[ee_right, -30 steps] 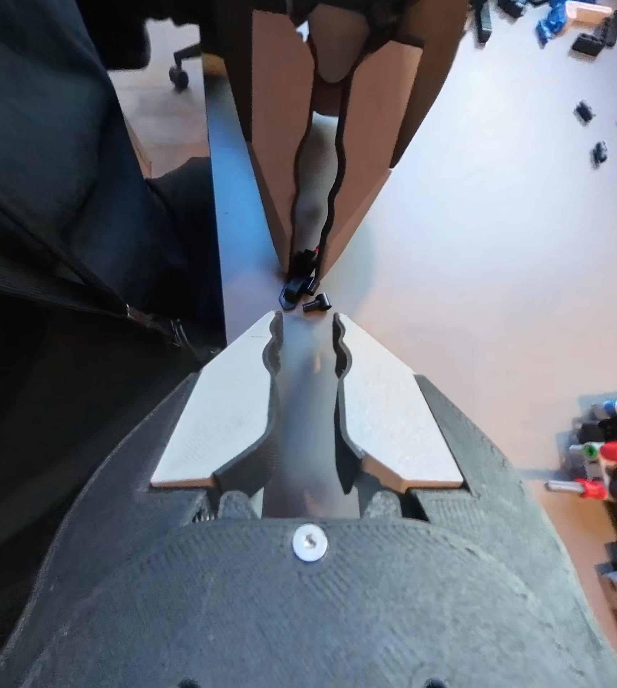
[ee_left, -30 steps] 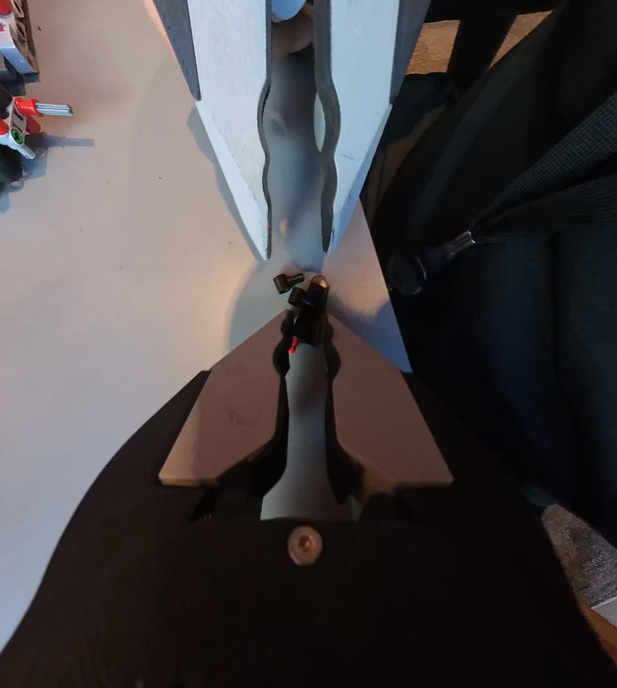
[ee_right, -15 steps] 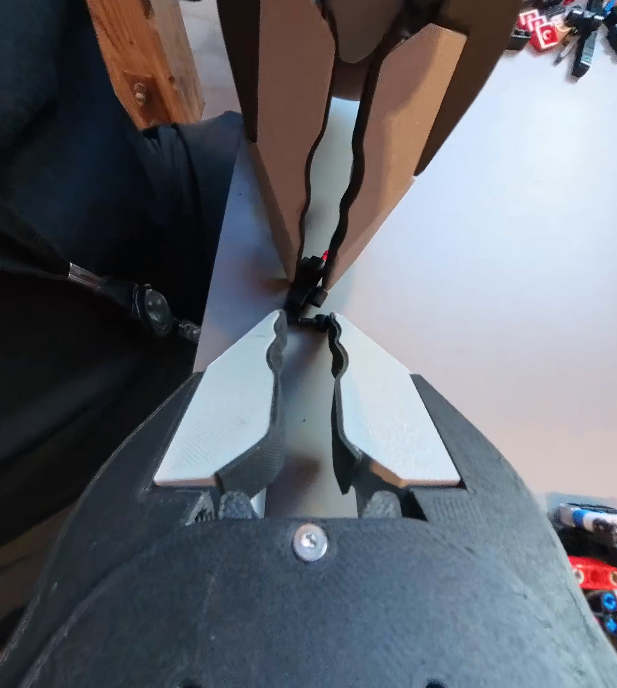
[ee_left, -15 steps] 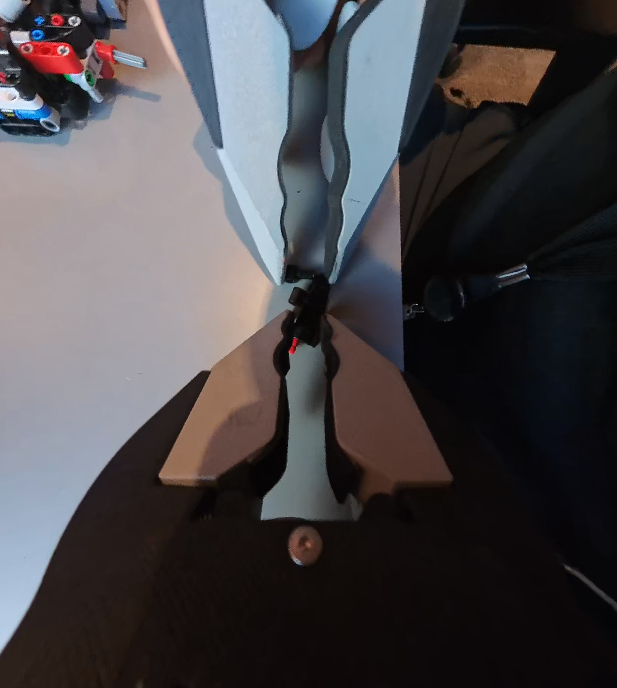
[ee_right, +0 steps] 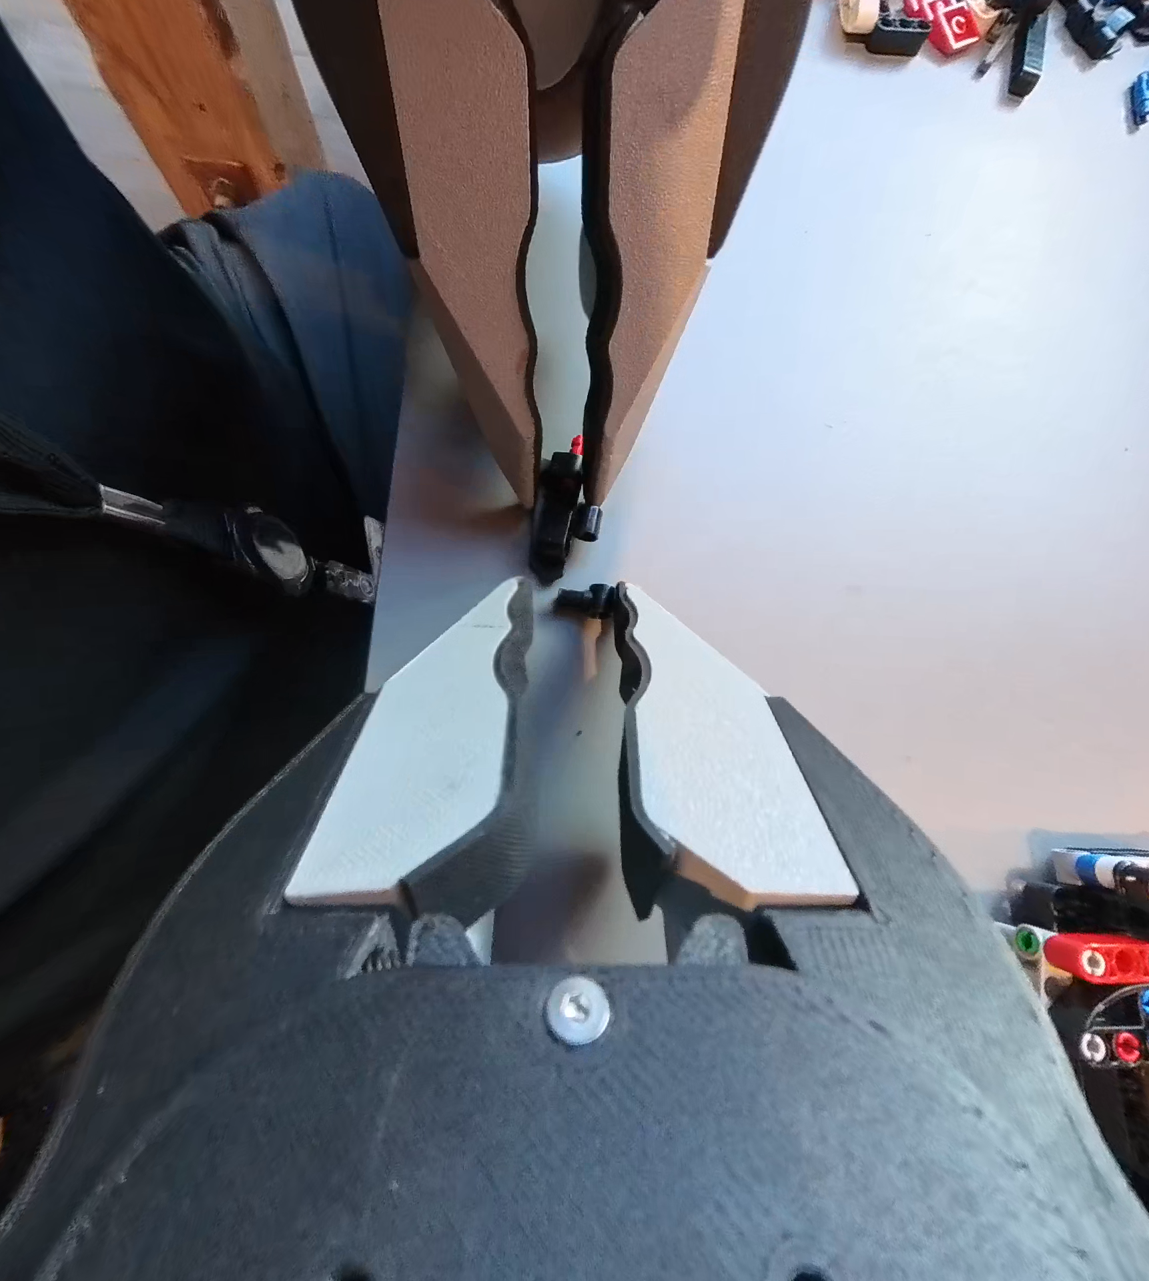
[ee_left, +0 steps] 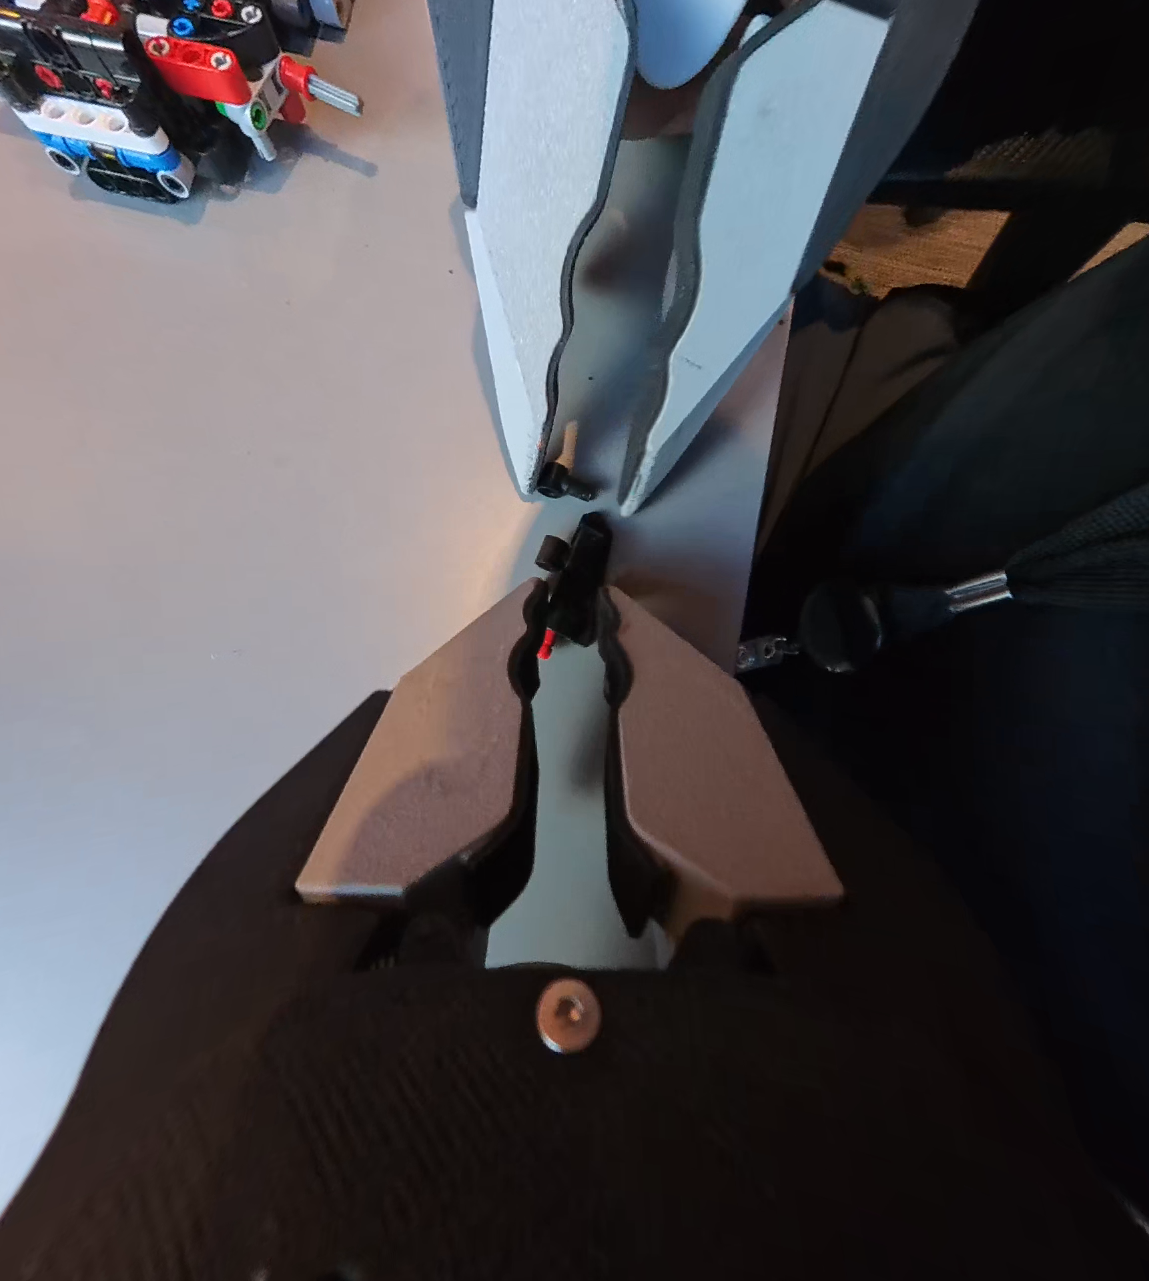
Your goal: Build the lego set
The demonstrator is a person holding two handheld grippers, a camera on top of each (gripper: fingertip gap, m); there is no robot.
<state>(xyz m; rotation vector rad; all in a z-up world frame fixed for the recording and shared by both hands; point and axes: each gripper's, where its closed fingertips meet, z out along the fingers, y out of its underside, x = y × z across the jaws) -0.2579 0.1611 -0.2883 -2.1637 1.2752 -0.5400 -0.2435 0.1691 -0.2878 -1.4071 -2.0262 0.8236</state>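
left gripper (ee_left: 568,610) fingers nearly closed, right gripper (ee_right: 575,599) fingers parted, tips facing, nearly touching

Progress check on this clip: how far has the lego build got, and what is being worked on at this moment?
Done: a multicoloured partial model stands on the table. In hand: the left tongs clamp a small black piece with a red tip; the right tongs, jaws parted, have a black pin at one fingertip, apart from that piece. Left: joining them, plus a pile of loose parts still unused.
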